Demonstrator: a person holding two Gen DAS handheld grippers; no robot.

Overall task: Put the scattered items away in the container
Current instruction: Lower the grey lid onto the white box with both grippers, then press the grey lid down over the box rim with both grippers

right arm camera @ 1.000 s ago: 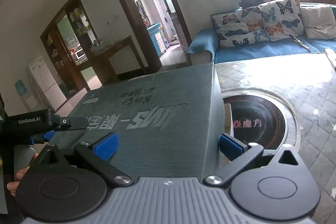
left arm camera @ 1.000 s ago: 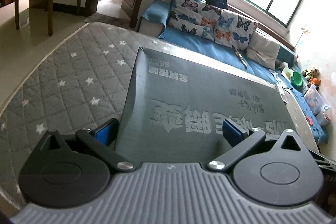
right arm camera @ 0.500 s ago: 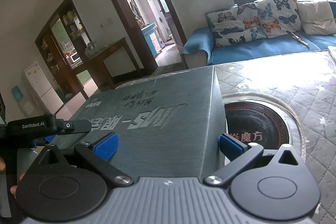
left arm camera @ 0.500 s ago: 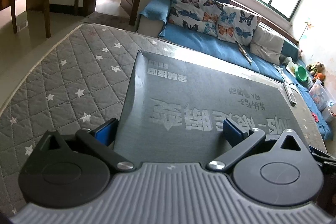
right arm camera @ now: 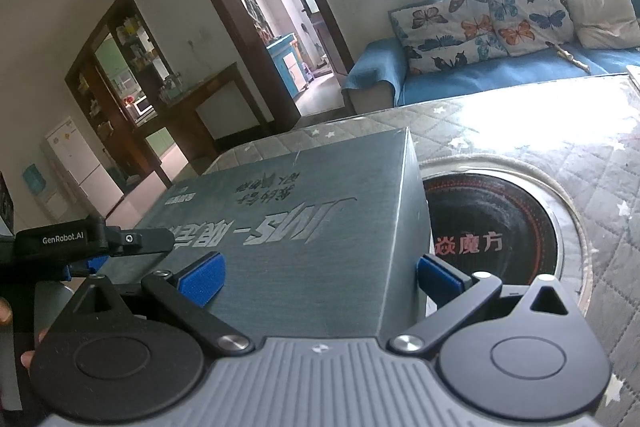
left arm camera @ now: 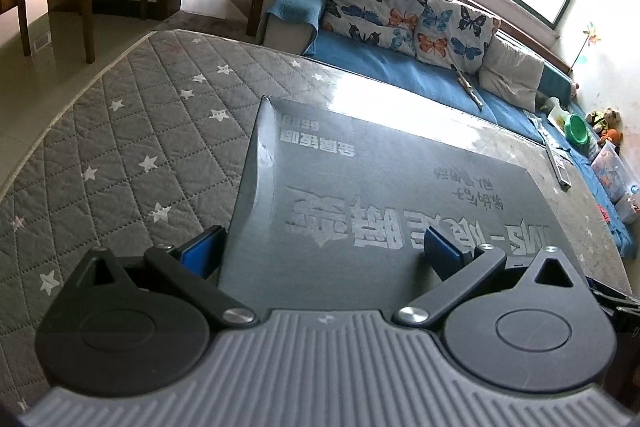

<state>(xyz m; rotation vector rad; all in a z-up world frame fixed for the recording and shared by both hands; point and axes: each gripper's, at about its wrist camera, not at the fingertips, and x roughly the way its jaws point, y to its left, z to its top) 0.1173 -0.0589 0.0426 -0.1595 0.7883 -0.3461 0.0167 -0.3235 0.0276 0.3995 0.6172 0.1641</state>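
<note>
A large grey box (left arm camera: 380, 195) with pale printed characters on its top fills the middle of both views. My left gripper (left arm camera: 320, 255) has its blue pads spread wide around one end of the box. The right gripper (right arm camera: 320, 277) straddles a corner of the same grey box (right arm camera: 304, 227), one pad over the top, the other by the side wall. In the right wrist view the left gripper (right arm camera: 92, 239) shows at the box's far left end. What is inside or under the box is hidden.
The box is over a table with a quilted grey star-patterned cover (left arm camera: 120, 147). A round black hob (right arm camera: 500, 223) with red characters is set into the table beside the box. A remote (left arm camera: 560, 171) lies near the far edge. A blue sofa (left arm camera: 400, 75) stands behind.
The room behind has shifted and tilted in both views, while the box has kept its place between the fingers of both grippers.
</note>
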